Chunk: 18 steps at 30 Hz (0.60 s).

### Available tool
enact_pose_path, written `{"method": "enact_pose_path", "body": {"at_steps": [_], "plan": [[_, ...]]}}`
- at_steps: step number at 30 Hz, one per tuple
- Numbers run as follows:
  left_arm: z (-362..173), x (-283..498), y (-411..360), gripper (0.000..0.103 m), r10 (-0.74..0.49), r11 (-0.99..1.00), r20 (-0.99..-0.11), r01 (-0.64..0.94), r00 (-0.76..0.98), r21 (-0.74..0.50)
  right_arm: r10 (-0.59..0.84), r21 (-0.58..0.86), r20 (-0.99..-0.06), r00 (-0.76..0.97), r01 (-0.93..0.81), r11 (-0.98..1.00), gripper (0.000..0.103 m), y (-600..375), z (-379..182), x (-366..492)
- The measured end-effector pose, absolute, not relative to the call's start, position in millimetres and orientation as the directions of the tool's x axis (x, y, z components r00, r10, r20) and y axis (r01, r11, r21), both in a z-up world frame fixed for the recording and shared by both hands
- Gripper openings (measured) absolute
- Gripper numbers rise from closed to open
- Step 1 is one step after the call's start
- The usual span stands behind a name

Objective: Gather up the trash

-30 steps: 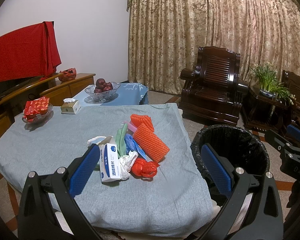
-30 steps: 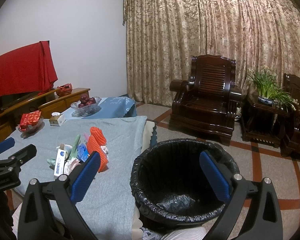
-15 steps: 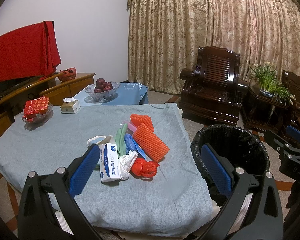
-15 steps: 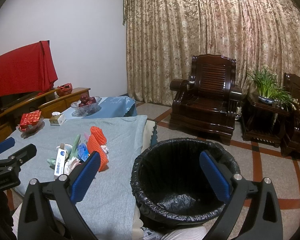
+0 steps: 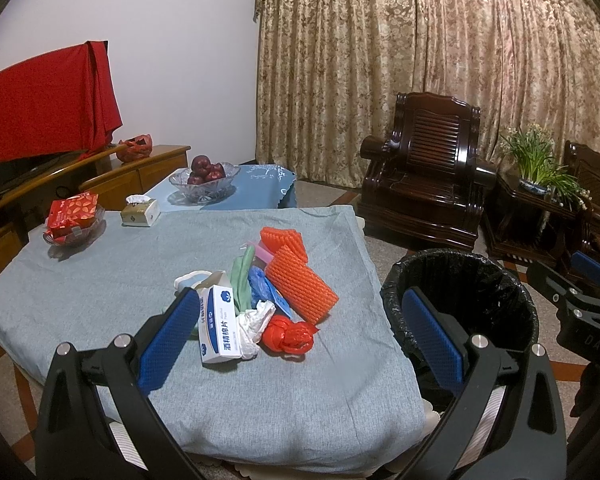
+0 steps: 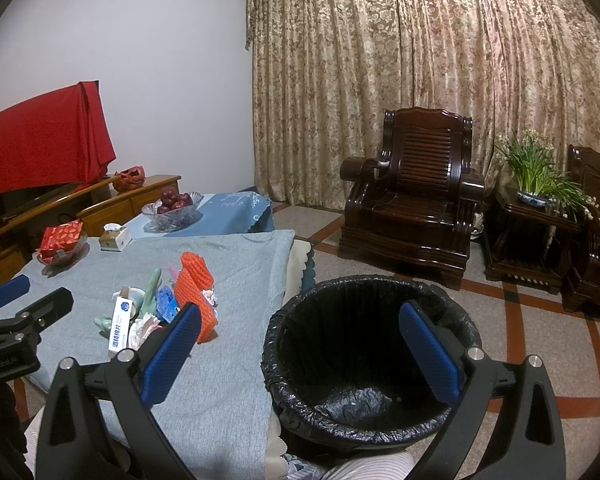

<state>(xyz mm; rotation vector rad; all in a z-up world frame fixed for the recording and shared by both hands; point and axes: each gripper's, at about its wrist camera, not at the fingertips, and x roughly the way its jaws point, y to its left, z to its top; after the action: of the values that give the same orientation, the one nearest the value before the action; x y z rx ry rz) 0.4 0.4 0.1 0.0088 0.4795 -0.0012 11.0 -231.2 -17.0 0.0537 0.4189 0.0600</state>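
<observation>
A heap of trash lies on the grey-blue tablecloth (image 5: 100, 292): a white and blue box (image 5: 219, 323) (image 6: 120, 322), orange foam netting (image 5: 300, 286) (image 6: 194, 286), a knotted red bag (image 5: 288, 334), crumpled white paper (image 5: 254, 324), and green and blue scraps. A bin with a black liner (image 5: 460, 276) (image 6: 370, 360) stands on the floor right of the table. My left gripper (image 5: 300, 340) hovers open just short of the heap, holding nothing. My right gripper (image 6: 300, 354) hangs open over the bin's near rim, also with nothing in it.
At the table's far side sit a glass fruit bowl (image 5: 204, 178), a tissue box (image 5: 140, 212) and a dish with a red packet (image 5: 72, 216). A dark wooden armchair (image 5: 428, 184) and a plant stand (image 5: 536, 184) fill the floor beyond the bin.
</observation>
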Motion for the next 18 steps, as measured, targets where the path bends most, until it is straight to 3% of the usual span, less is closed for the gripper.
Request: {"method": "enact_pose_path", "body": {"at_steps": [18], "plan": [[-10,2,0,0.098,0.009,1.000,-0.465,-0.006,0.885,0.008,0.083,0.073,-0.423,0.902,-0.057,0.996,0.097,-225,-19,20]]}}
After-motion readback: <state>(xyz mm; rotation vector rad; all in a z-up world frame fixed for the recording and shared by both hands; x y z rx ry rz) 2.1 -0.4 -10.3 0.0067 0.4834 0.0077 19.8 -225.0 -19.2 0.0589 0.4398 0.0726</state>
